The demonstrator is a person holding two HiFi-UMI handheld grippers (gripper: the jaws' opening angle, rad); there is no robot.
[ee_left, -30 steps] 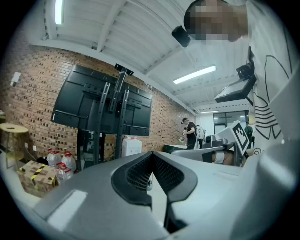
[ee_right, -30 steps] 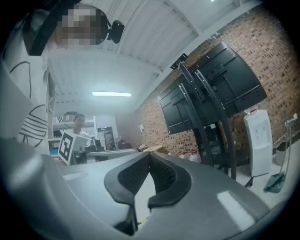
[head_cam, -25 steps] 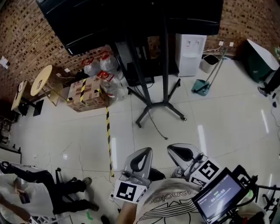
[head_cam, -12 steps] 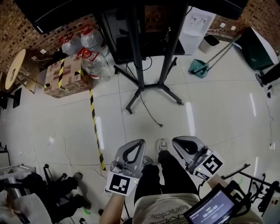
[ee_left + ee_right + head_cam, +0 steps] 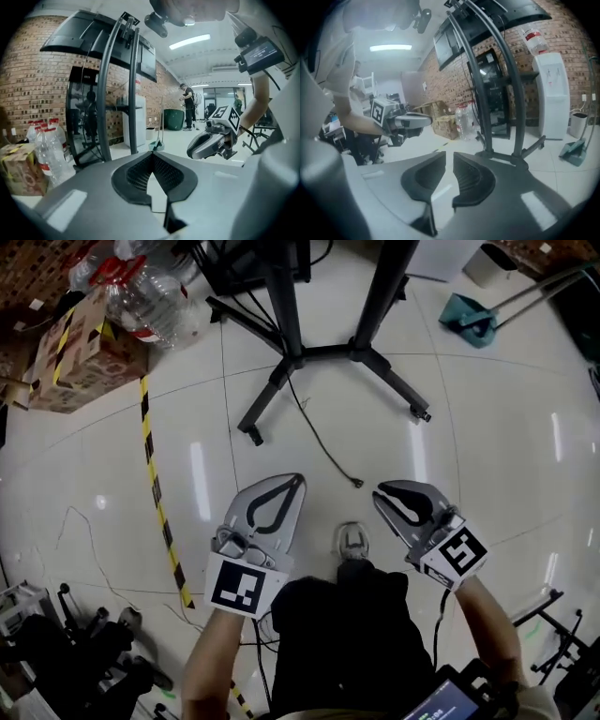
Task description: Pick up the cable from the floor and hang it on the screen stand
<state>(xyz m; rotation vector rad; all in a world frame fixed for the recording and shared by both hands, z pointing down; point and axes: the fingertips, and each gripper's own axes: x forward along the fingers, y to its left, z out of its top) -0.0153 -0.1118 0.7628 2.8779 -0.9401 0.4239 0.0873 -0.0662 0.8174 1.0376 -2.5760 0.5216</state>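
Head view, looking steeply down: the cable (image 5: 322, 439) lies as a thin dark line on the pale tiled floor. Its long axis runs on a diagonal from the hub of the screen stand (image 5: 328, 352) toward you and to your right, and it ends in a small plug just ahead of your shoe (image 5: 352, 542). That free end falls between the noses of your two tools and reads closer to the right gripper (image 5: 384, 495) than to the left gripper (image 5: 295, 482). The right is therefore judged the nearer one for the pick. Both tools are carried above the floor, and nothing here shows how high. The left gripper's jaws are pressed together with nothing between them. The right gripper's jaws are opening, with a narrow slot showing between the pads and only bare floor seen through it. Since the cable runs obliquely away from you, the slot would probably need to be turned across that line, not along it. The cable's far end disappears where it meets the stand's leg, and you cannot tell whether it is plugged in, pinned under the leg or loose. The plug is too small to identify. Neither gripper view shows the cable at all, because each tool's own body covers the floor nearest to it. The head view cuts off the stand above its legs, so the screen and any hanging point appear only in the gripper views, as twin dark uprights under a tilted panel.
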